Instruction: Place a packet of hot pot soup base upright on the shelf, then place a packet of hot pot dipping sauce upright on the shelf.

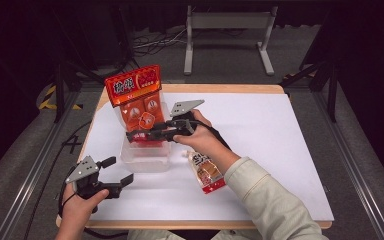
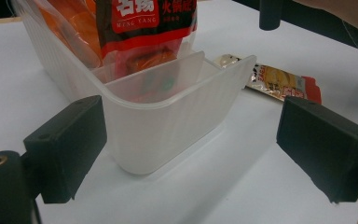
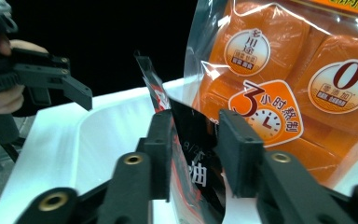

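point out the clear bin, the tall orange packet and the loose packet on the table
clear bin (image 1: 147,162), high view, near wall
tall orange packet (image 1: 139,96), high view, upper front face
loose packet (image 1: 209,174), high view, middle of the wrapper

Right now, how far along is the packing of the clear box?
Done: the big orange packet stands in the clear box. In hand: the right gripper has a dark red sachet between its jaws over the box; the jaws stand apart, so it looks released. Left: the snack packet lies on the table. The left gripper waits open.
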The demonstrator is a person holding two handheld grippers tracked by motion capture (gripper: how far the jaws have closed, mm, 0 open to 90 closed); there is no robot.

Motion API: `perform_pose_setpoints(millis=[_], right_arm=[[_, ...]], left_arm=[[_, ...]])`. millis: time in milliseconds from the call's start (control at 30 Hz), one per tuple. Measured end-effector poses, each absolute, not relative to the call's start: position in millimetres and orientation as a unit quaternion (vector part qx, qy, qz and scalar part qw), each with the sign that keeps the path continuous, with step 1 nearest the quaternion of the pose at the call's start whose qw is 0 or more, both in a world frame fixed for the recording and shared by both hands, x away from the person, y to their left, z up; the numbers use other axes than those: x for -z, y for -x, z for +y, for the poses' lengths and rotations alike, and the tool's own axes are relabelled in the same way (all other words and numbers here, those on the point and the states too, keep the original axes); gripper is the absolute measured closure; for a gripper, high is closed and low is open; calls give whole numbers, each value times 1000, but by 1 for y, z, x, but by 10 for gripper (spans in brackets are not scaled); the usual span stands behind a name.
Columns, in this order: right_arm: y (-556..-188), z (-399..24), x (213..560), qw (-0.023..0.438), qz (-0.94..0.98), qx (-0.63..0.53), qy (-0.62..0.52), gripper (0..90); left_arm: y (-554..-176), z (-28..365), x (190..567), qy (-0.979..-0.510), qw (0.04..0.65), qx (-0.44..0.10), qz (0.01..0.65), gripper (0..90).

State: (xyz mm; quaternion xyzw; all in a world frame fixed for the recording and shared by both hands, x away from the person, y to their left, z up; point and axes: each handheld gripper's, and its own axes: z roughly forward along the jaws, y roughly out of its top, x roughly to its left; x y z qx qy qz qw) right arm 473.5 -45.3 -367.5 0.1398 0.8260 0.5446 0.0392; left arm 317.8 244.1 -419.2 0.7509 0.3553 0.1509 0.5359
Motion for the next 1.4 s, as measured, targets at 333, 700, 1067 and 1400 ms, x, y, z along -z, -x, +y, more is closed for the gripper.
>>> perform_pose_setpoints(millis=[333,700,1067,1400], right_arm=[[-468,-57,353,38,803,-577,-145,416],[-448,-97,333,80,782,-599,-153,339],[-433,-143,323,89,769,-615,-148,318],[-409,-185,329,135,768,-607,-157,295]], left_arm=[[-319,244,418,-748,539,-151,355,89],[-320,242,417,-744,546,-148,355,89],[-322,240,417,-746,546,-148,352,84],[-322,239,418,-749,542,-147,352,84]])
